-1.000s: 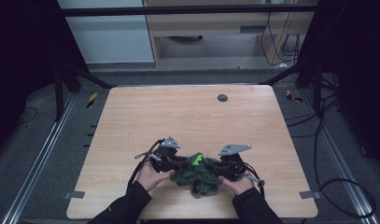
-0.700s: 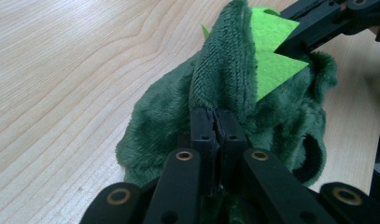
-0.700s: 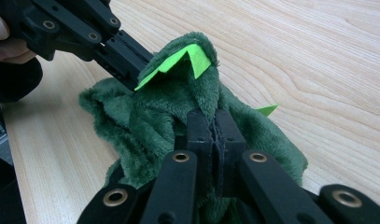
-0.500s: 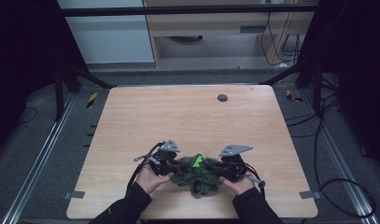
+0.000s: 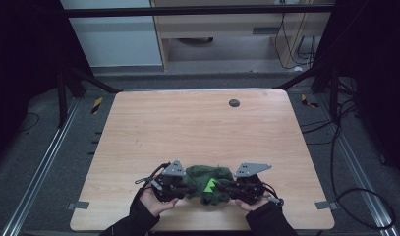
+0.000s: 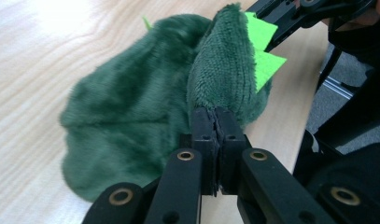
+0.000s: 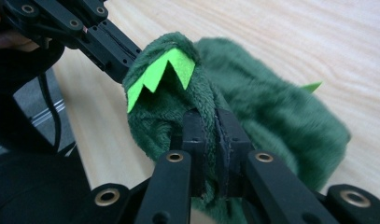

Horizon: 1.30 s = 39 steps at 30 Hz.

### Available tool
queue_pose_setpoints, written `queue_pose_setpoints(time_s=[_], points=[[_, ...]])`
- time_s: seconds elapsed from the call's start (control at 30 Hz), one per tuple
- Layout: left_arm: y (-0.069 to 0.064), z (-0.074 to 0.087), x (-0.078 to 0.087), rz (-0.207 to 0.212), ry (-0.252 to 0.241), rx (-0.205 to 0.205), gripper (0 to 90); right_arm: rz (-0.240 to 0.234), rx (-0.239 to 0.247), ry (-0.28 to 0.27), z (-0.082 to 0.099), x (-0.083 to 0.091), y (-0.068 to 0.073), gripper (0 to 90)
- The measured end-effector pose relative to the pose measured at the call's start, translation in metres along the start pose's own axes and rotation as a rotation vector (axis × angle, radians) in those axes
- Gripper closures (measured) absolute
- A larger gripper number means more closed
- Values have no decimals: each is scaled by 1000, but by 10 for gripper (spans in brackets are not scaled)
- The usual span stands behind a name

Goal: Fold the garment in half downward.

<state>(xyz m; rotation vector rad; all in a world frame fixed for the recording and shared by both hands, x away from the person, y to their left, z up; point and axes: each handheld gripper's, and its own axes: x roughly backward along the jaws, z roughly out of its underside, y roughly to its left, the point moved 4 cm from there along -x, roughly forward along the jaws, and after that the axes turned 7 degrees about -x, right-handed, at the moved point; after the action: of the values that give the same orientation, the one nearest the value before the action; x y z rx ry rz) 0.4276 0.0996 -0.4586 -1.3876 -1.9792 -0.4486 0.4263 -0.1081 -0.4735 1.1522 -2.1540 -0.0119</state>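
Observation:
A dark green plush toy (image 5: 210, 182) with bright green felt spikes (image 5: 210, 185) lies near the front edge of the wooden table (image 5: 197, 128). My left gripper (image 5: 184, 188) pinches its left side, and in the left gripper view the jaws are shut on a fold of the green plush (image 6: 227, 79). My right gripper (image 5: 226, 189) holds the other side; the right gripper view has its jaws shut on the plush (image 7: 178, 107) just below the spikes (image 7: 162, 70). The held part is raised and the rest rests on the table.
A small dark round hole or disc (image 5: 234, 103) sits near the table's far edge. The table's front edge (image 5: 202, 228) runs close below my hands. Cables (image 5: 335, 147) and metal frame rails (image 5: 45, 162) lie on the floor at both sides.
The plush between the grippers has spread a little wider and shifted slightly. Both grippers stay shut on it in nearly the same spot.

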Motion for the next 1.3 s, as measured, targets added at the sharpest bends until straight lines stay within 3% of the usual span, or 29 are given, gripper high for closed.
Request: queue_pose_setpoints(time_s=[0.23, 0.47, 0.63, 0.73, 0.87, 0.97, 1.1, 1.3], points=[[-7, 10, -6, 0, 26, -8, 880, -10, 4, 13, 9, 6, 4, 770], [-8, 13, -3, -5, 16, -1, 873, -32, -20, -29, 8, 18, 2, 703], [-9, 15, 1, 10, 4, 0, 823, -11, -55, -89, 2, 29, -4, 738], [-7, 12, 9, -3, -14, 5, 794, 10, -76, -109, -1, 28, -7, 794], [-2, 6, 19, -26, -43, 11, 786, 37, -78, -97, -5, 20, -11, 856], [6, 3, 20, -52, -43, 25, 827, 40, -68, -84, -9, 11, -11, 891], [13, 5, 6, -68, -12, 38, 884, 31, -64, -57, -9, 1, -9, 898], [9, 11, -13, -64, 34, 23, 894, 25, -51, -15, 0, -5, -7, 897]])
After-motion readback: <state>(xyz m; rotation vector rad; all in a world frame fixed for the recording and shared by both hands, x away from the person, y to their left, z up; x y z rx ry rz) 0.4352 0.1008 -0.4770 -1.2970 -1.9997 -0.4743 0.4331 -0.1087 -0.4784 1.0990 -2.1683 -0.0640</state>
